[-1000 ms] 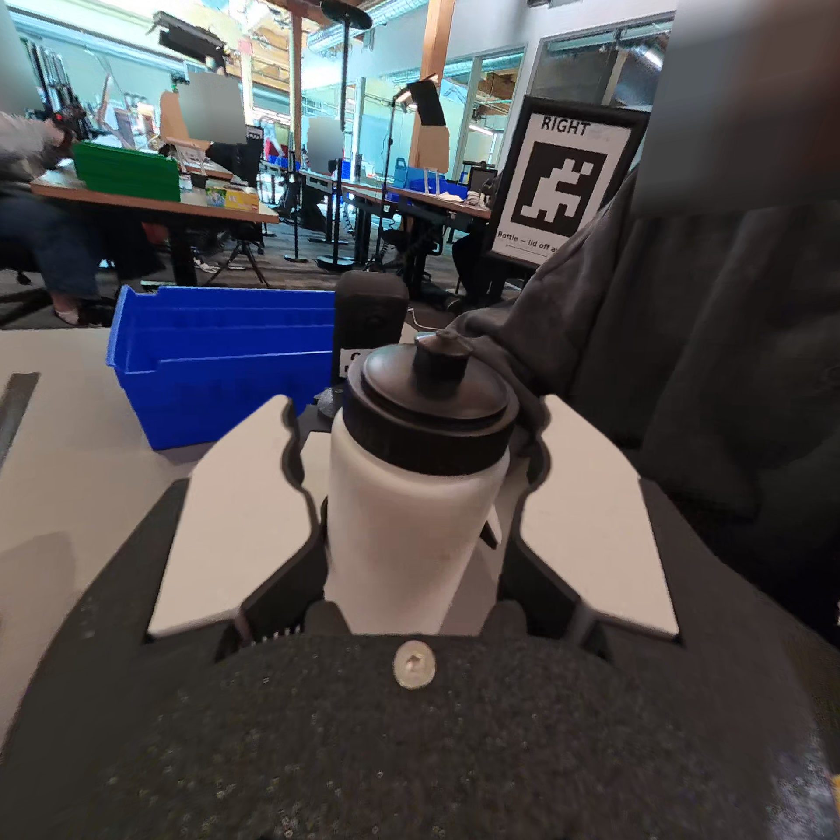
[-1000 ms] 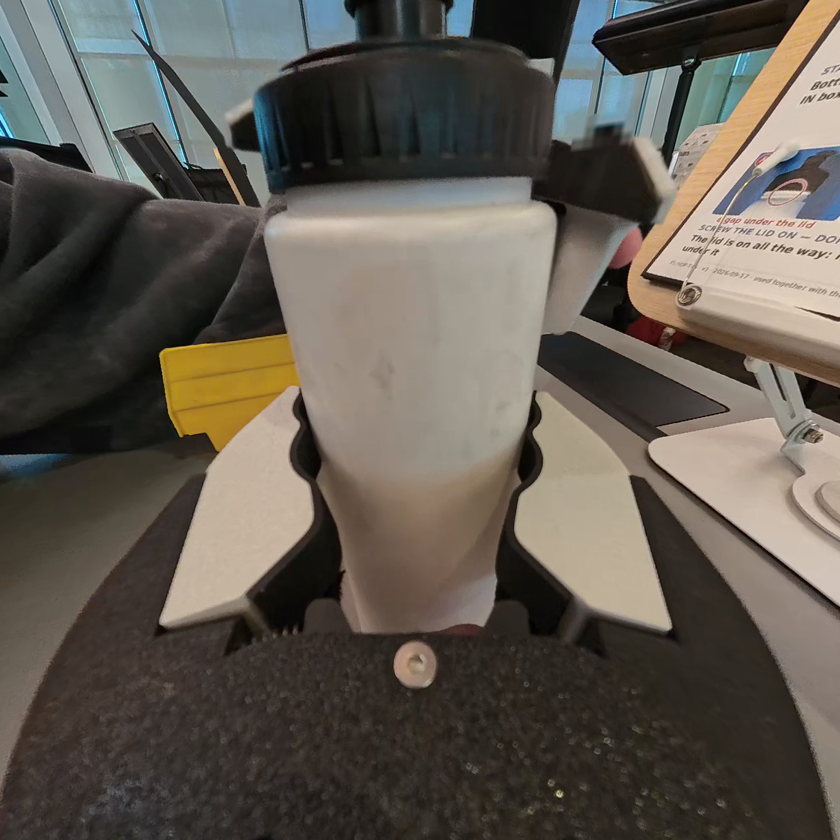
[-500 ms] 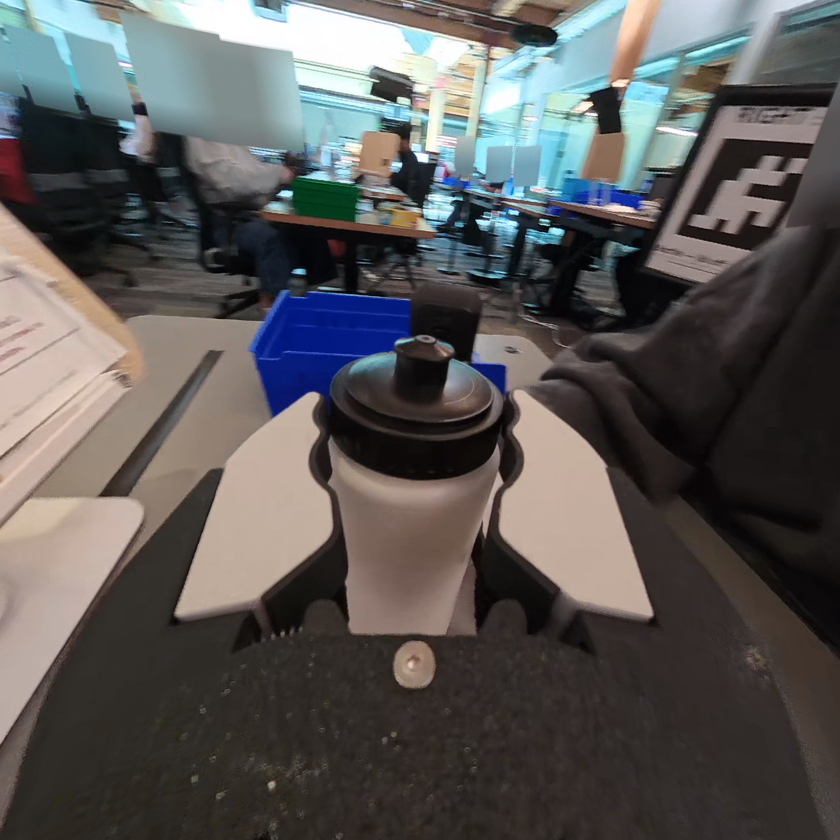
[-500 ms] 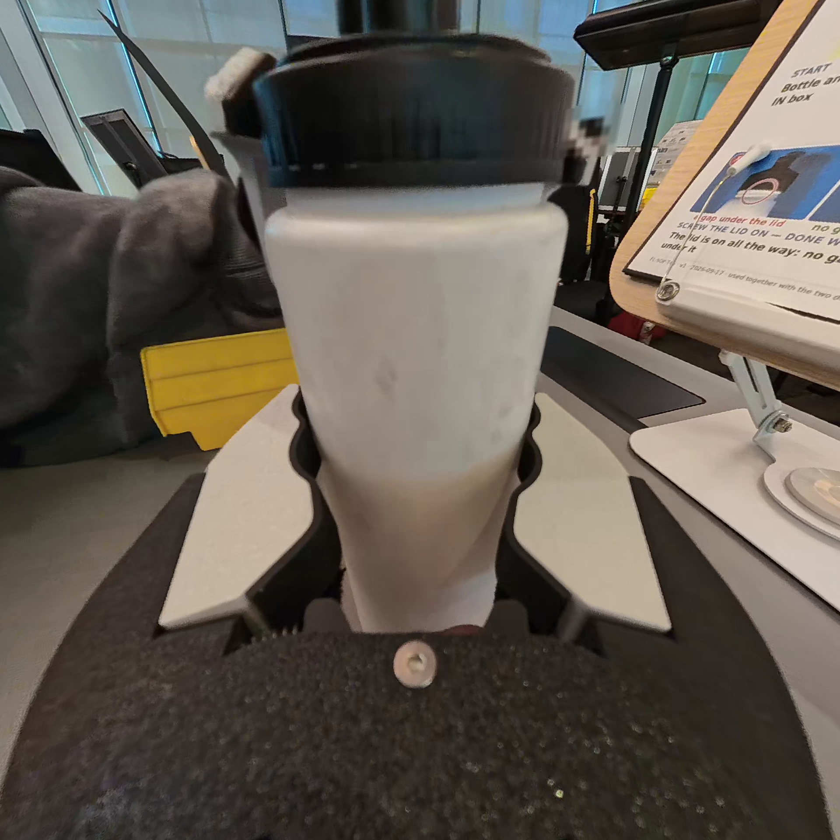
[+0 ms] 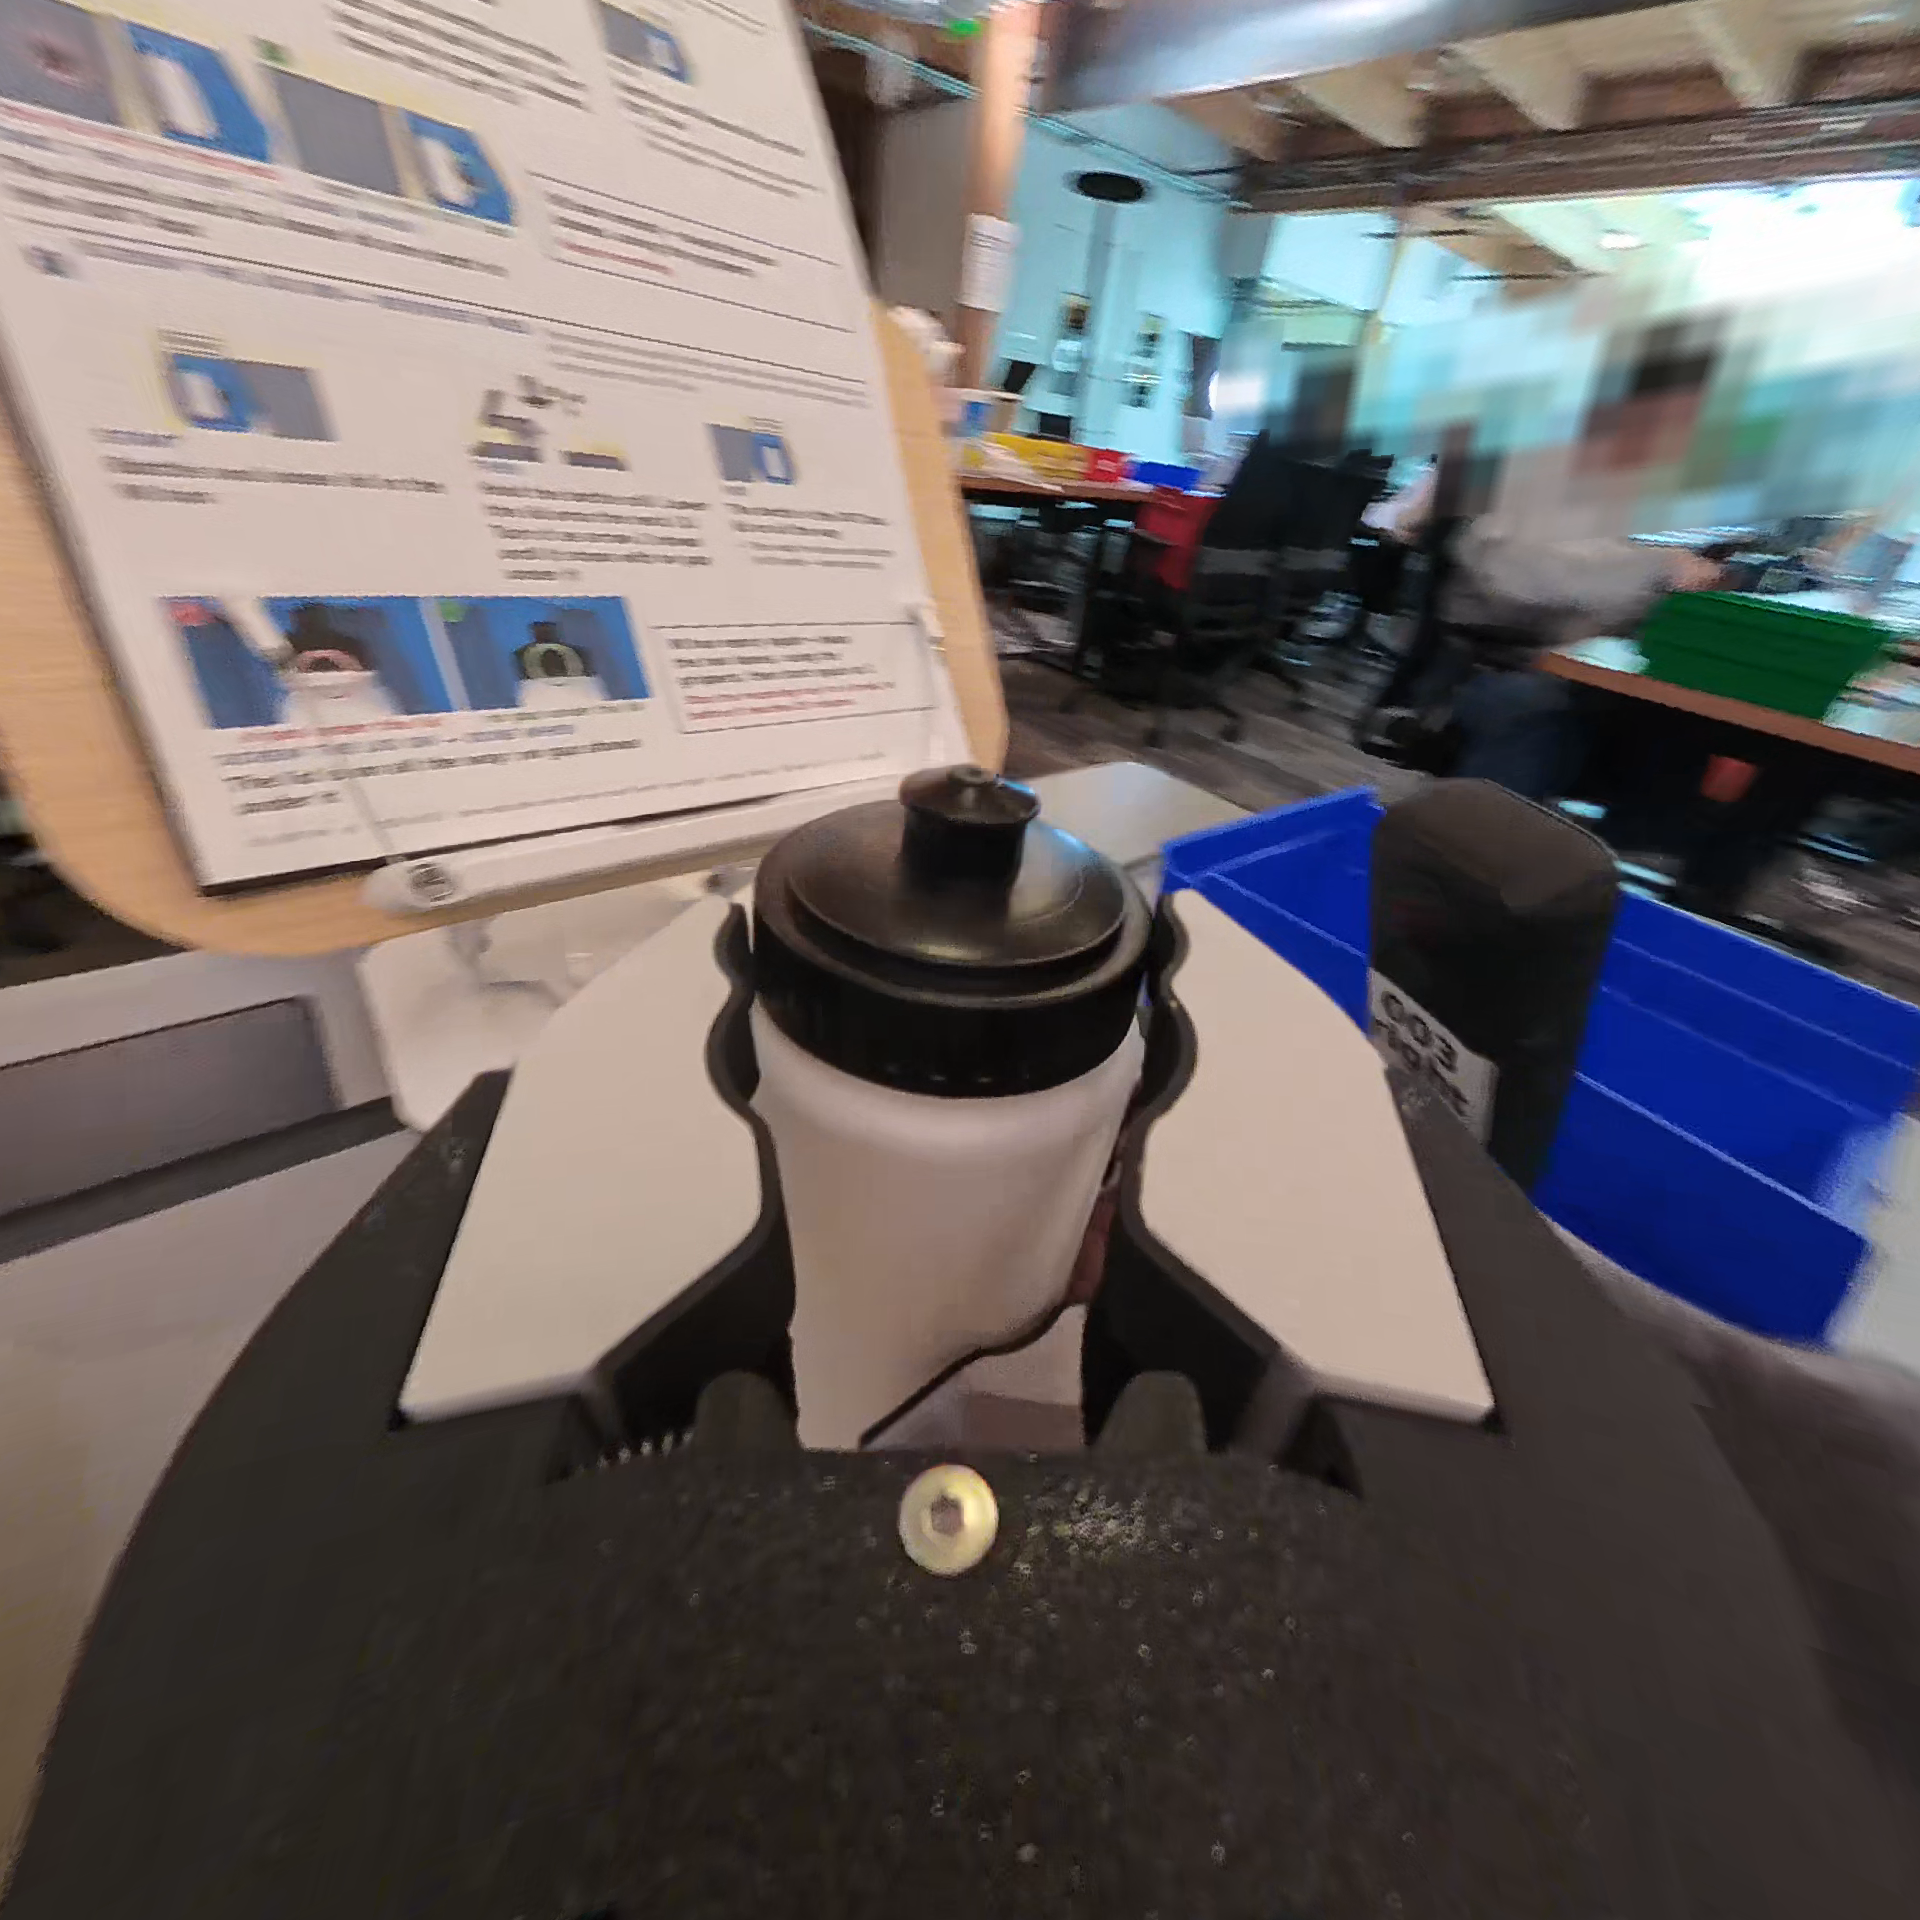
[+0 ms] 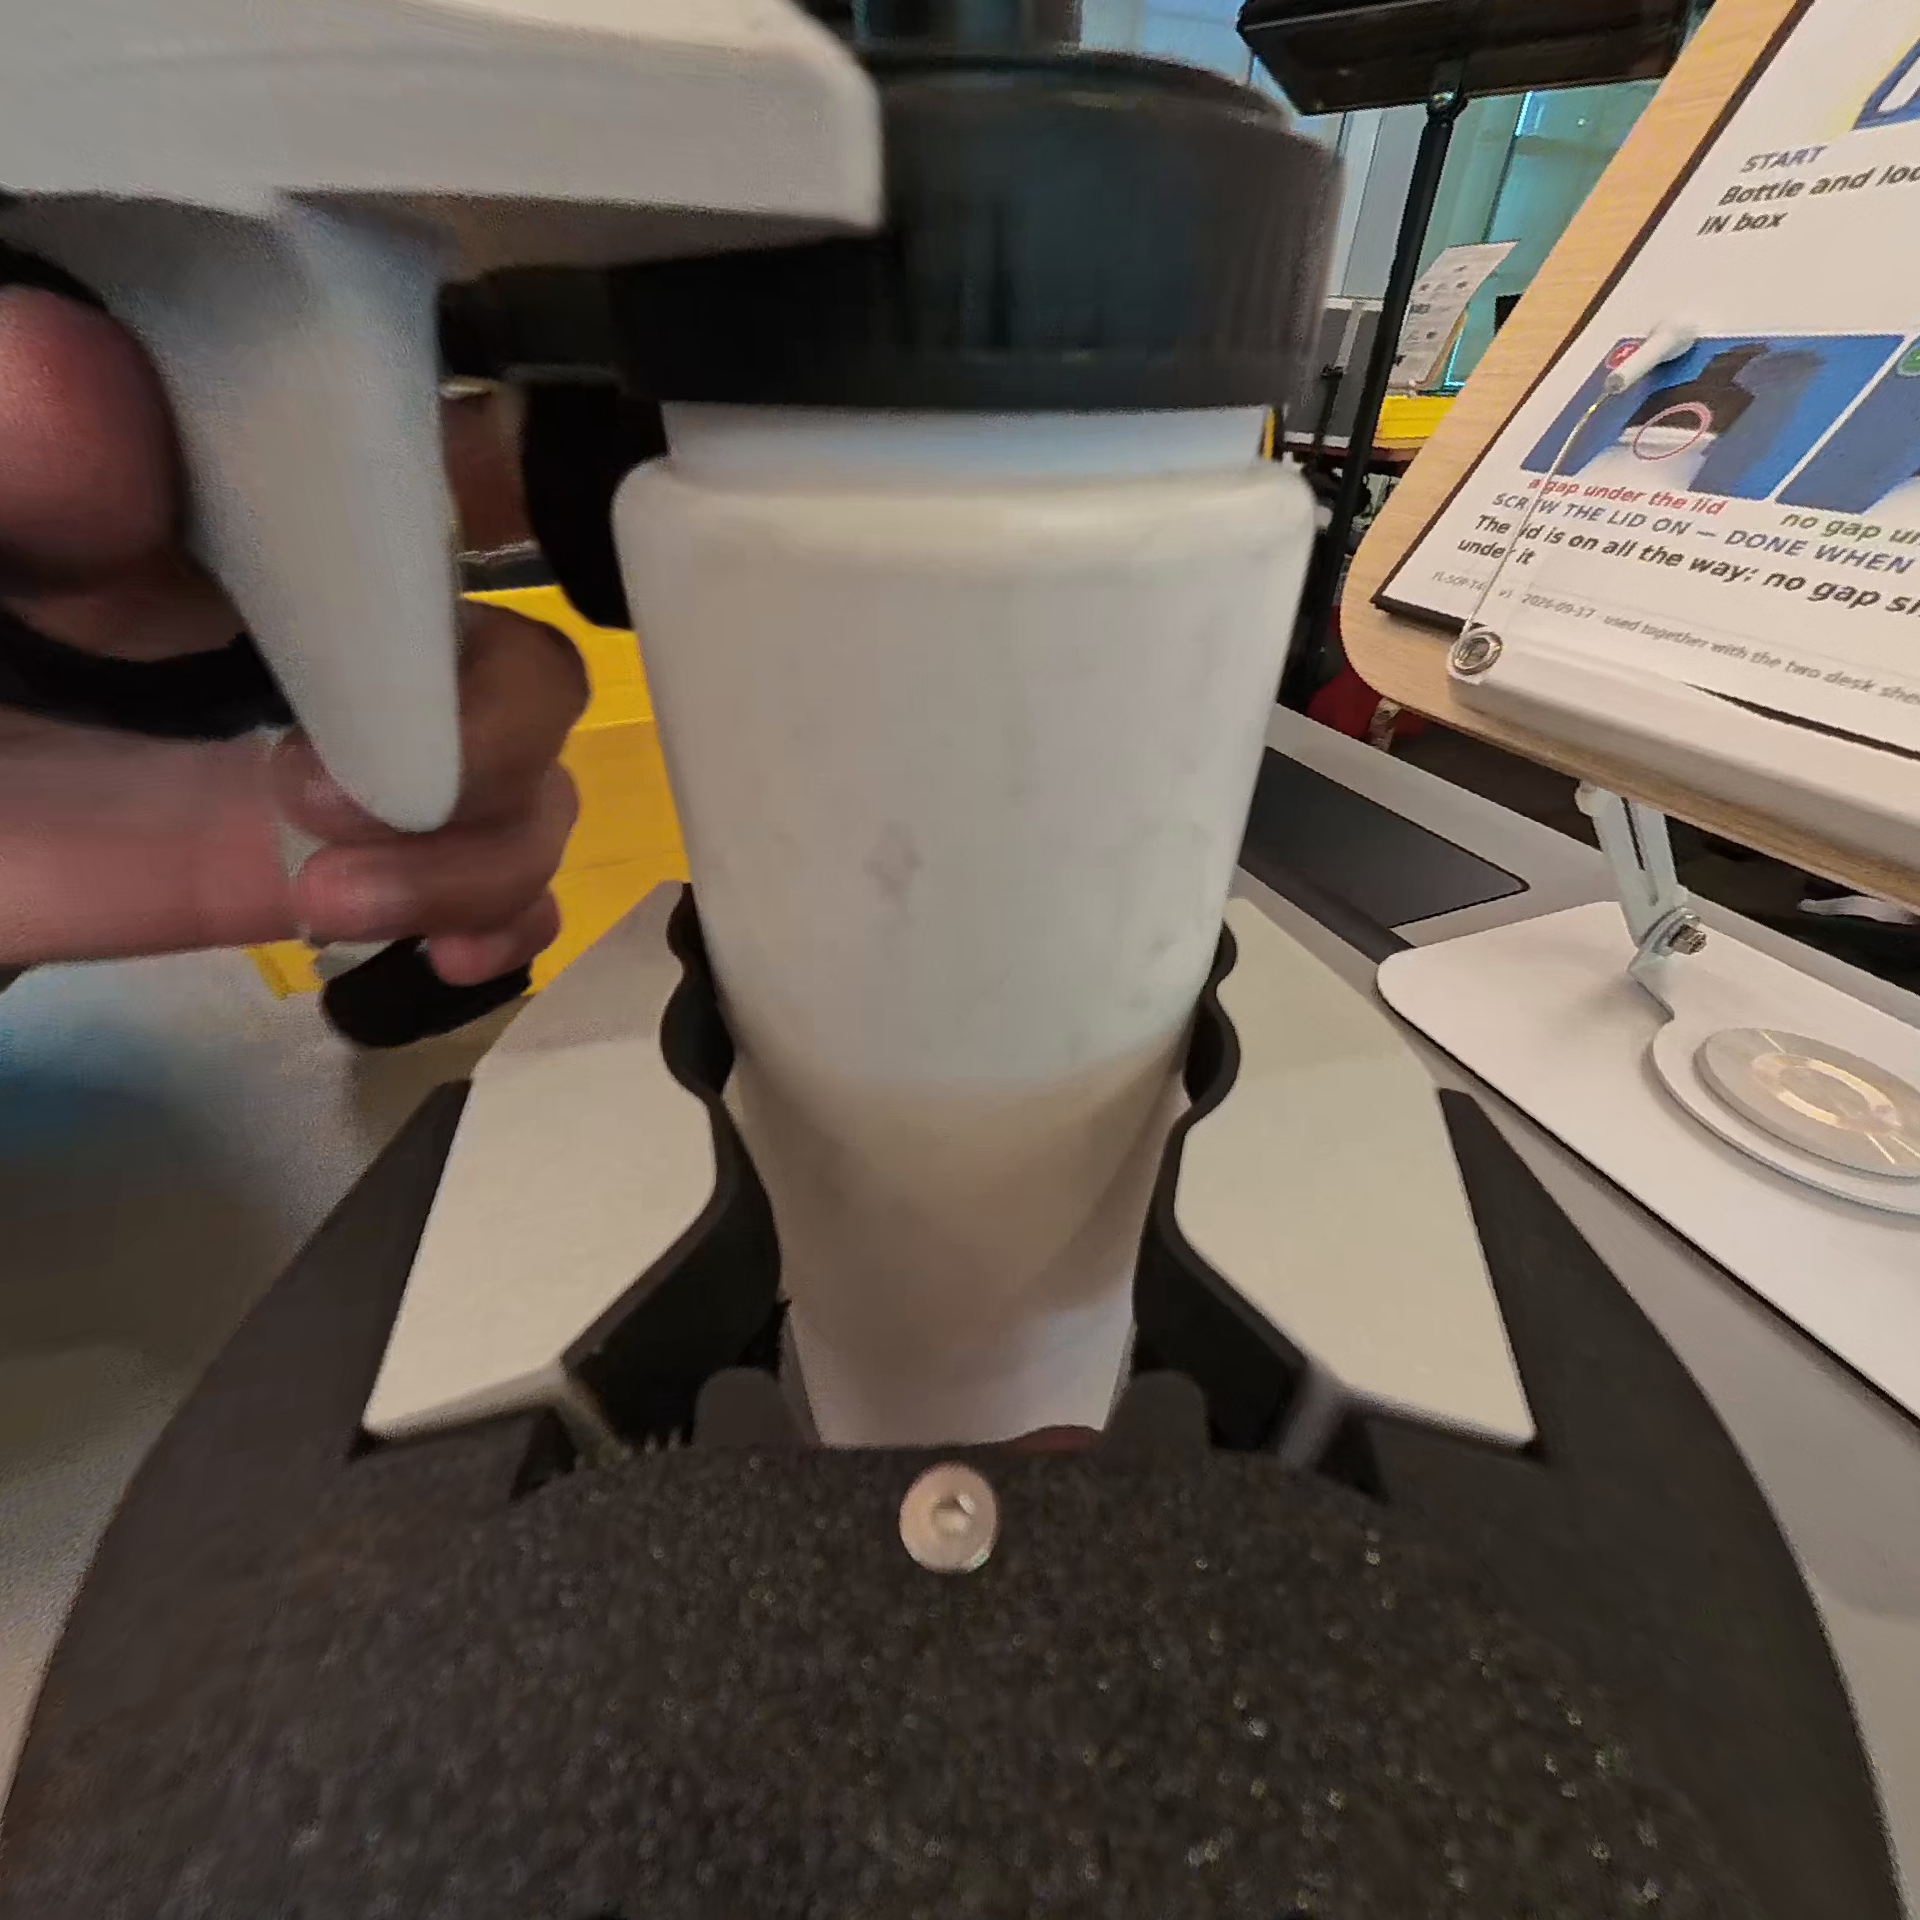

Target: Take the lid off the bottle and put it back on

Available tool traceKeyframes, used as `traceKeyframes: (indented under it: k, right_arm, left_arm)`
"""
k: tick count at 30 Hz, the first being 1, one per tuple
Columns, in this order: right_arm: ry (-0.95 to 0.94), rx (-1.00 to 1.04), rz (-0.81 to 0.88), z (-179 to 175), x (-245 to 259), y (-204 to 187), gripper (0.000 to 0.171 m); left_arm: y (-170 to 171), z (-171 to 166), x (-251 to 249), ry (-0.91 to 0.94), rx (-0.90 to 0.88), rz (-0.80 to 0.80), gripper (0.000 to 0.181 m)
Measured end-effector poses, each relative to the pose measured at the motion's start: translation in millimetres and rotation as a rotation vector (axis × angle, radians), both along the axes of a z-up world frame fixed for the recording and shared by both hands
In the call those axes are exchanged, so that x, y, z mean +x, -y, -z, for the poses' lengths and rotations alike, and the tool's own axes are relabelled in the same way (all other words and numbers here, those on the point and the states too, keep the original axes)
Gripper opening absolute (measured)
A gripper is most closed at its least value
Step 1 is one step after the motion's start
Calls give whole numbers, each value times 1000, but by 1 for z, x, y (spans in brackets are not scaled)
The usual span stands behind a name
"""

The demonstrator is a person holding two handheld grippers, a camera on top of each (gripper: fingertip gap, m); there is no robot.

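Nearest in the right wrist view: right gripper closed on the lower body of the white squeeze bottle, holding it upright just above the grey table. Higher on the bottle: black screw lid with its pull spout, clasped at the ribbed rim by the left gripper, jaws drawn in snug against both sides. A thin band of white neck showing beneath the lid in the right wrist view, so judged to be mid-twist; whether loosening or tightening cannot be told. Next move likely calls for more turning of the lid about the bottle's axis while the lower grip resists, then either a straight lift clear or a last snugging down. Left of the bottle in the right wrist view: a hand around the white handle of the left gripper. Beyond and right of the bottle in the left wrist view: blue bin, inside hidden. Behind the bottle in the right wrist view: yellow bin, contents out of sight. Farther back: instruction sheet on a wooden stand.
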State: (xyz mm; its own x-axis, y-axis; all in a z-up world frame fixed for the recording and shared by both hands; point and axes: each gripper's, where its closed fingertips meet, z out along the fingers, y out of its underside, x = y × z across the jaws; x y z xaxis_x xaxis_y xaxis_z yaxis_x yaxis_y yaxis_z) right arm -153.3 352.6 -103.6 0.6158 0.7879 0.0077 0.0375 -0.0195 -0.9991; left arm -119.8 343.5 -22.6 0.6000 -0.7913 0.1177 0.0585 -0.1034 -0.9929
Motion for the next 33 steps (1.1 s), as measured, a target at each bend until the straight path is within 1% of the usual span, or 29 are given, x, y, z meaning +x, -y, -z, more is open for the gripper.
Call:
traceKeyframes:
  k: [4, 6, 7, 9, 11, 13, 14, 16, 18, 19, 21, 23, 24, 25, 26, 29, 31, 33]
  right_arm:
    - [11, 3, 16, 1, -3, -1, 87]
    - [17, 5, 19, 1, -4, -1, 88]
    - [14, 5, 19, 1, -3, -1, 88]
    - [7, 2, 20, 1, -2, -2, 87]
    - [5, 0, 24, 1, -1, -2, 87]
    - [4, 0, 18, 1, -1, -2, 88]
    - [6, 3, 12, 1, -1, -2, 88]
    - [4, 2, 10, 1, -2, -2, 88]
    - [1, 2, 0, 1, -2, -1, 88]
    - [-1, 3, -6, 1, -2, 0, 88]
    - [-7, 5, -18, 1, -3, 1, 88]
    - [-11, 5, -33, 1, -4, 2, 88]
    - [-14, 8, -40, 1, -5, 3, 88]
    - [-18, 7, -45, 1, -5, 3, 88]
    - [-20, 5, -50, 1, -6, 3, 88]
    - [-23, 2, -60, 1, -7, 3, 88]
    - [-29, -4, -67, 1, -7, 2, 88]
    - [-34, -8, -75, 1, -8, 2, 88]
  left_arm:
    - [-4, 0, -6, -21, 5, -322, 72]
    - [-4, -1, -7, -13, 40, -446, 72]
    - [-5, -2, -6, -7, 60, -482, 72]
    - [-6, -2, -4, 2, 91, -505, 72]
    - [-6, -2, -3, -17, 97, -463, 72]
    - [-2, -5, -2, -29, 85, -344, 80]
    - [2, -7, -9, -43, 63, -287, 90]
    - [12, -19, -29, -41, 32, -157, 91]
    - [26, -35, -41, -32, 32, 96, 86]
    - [28, -37, -49, -51, 14, 210, 87]
    - [33, -34, -60, -111, -31, 466, 95]
    - [38, -24, -70, -165, -56, 710, 100]
    - [39, -22, -73, -150, -49, 817, 111]
    - [38, -22, -74, -123, -31, 903, 118]
    - [34, -20, -73, -116, -28, 974, 115]
    - [12, -17, -52, -85, -105, 1106, 117]
    - [5, -11, -35, -96, -123, 1207, 117]
    - [5, -4, -22, -94, -148, 1314, 116]
